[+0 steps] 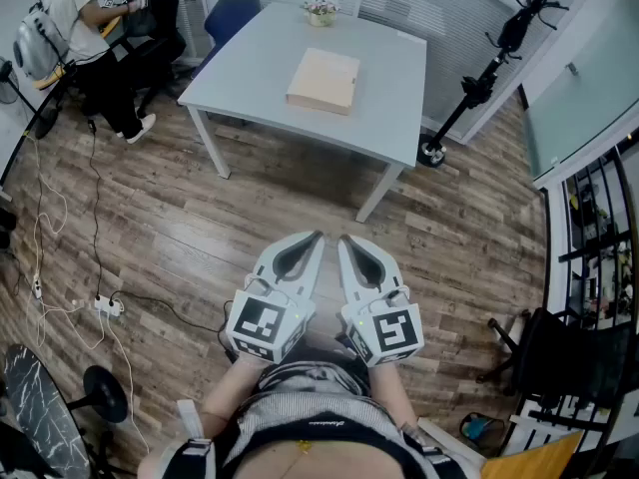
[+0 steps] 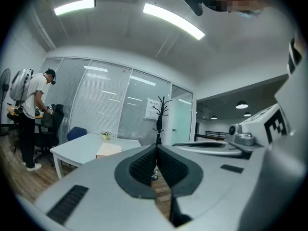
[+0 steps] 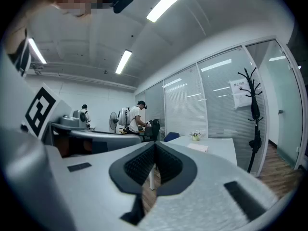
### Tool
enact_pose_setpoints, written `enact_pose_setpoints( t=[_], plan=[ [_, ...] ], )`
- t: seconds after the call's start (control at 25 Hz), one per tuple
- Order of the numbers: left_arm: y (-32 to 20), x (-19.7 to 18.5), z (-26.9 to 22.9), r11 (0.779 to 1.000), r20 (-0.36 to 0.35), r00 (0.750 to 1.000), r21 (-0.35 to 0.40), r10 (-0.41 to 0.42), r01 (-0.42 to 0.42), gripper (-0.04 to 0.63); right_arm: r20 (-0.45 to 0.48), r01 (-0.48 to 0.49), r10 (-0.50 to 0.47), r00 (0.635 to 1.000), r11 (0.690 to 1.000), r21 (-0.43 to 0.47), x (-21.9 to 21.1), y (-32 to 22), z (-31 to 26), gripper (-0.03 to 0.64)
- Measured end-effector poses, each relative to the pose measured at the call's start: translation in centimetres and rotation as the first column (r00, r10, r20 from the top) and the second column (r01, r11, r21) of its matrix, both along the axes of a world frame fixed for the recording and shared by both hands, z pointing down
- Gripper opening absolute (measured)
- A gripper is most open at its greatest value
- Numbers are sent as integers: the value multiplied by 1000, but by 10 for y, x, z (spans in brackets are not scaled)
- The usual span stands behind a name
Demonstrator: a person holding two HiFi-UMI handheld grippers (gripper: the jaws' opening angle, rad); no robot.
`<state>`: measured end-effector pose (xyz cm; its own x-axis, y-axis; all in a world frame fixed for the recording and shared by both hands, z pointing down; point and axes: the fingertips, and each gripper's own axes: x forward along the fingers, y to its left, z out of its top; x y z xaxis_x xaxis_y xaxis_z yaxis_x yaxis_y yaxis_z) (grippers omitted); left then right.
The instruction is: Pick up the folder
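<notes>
Resting on the table (image 1: 399, 78), the folder (image 1: 323, 80) lies beyond both jaws.

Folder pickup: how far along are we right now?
Nothing done yet: the folder lies flat on the table, untouched. In hand: nothing; the left gripper and right gripper are shut, empty, well short of the table. Remaining: approach, open jaws, grasp, lift.

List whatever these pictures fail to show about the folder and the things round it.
- Folder: head view, too small to tell its opening edge or thickness.
- Flower pot: head view, too small to tell the plant.
- Notice on the glass: right gripper view, print too small to read.
- Table: head view, far legs hidden under its top.
</notes>
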<state>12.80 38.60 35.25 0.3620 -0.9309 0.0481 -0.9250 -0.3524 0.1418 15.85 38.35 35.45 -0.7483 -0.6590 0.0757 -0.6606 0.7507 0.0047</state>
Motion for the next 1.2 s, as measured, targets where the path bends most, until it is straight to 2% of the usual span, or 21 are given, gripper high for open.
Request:
enact_pose_setpoints(
  t=[0.12,0.16,0.2,0.24,0.28,0.6,1.2],
  plan=[
    [4,5,-3,1000,-7,1000,21,-21,21,11,29,-7,7,1000,1000,8,10,2,-5,7],
    [5,7,-3,999,-15,1000,22,-25,25,23,36,-7,7,999,1000,4,13,3,-5,46],
    [6,8,-3,999,-28,999,20,-28,28,51,41,-6,6,999,1000,-3,16,4,-5,82],
    [7,9,-1,999,-41,999,17,-32,33,124,46,-5,6,999,1000,-10,19,4,-4,95],
    [8,9,0,999,-50,998,13,-38,38,171,52,-5,6,999,1000,-16,22,5,-4,100],
    [8,-5,8,998,-58,997,-4,-59,59,175,60,-14,17,998,999,-38,23,-1,2,121],
    [-11,-44,7,999,-43,999,11,-29,30,175,72,-51,53,996,998,-29,-12,-20,7,152]
  ],
)
